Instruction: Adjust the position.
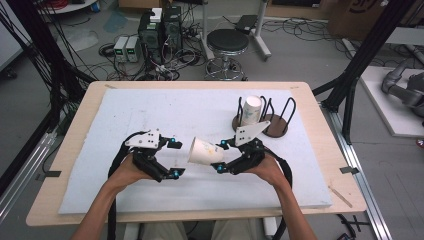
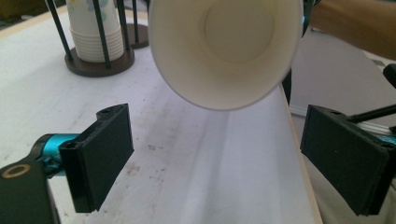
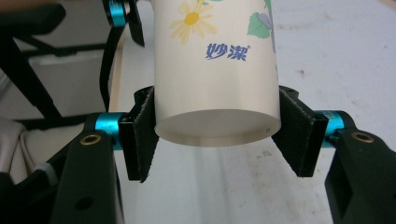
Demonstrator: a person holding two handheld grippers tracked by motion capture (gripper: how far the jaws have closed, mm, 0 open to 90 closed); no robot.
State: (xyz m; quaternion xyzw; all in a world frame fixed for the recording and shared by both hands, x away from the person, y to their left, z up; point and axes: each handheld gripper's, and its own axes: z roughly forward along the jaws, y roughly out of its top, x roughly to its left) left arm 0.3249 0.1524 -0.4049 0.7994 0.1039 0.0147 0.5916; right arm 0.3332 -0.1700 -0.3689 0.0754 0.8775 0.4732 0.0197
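Note:
A white paper cup [image 1: 204, 151] with a flower print lies on its side in the air, mouth toward the left. My right gripper [image 1: 220, 156] is shut on the cup's base end [image 3: 217, 88], one pad on each side. The cup's open mouth [image 2: 224, 46] faces my left gripper [image 1: 174, 158], which stands open just left of it, with nothing between its pads [image 2: 100, 154]. A stack of matching cups [image 1: 251, 110] stands in a black wire holder [image 1: 265, 120] on a round brown base at the back right, also seen as the cup stack [image 2: 91, 32].
A white foam sheet [image 1: 150, 115] covers the wooden table [image 1: 75, 130]. Beyond the table stand a round stool [image 1: 227, 42], computer boxes [image 1: 160, 30] and loose cables on the floor. A black frame leg [image 1: 370, 45] rises at the right.

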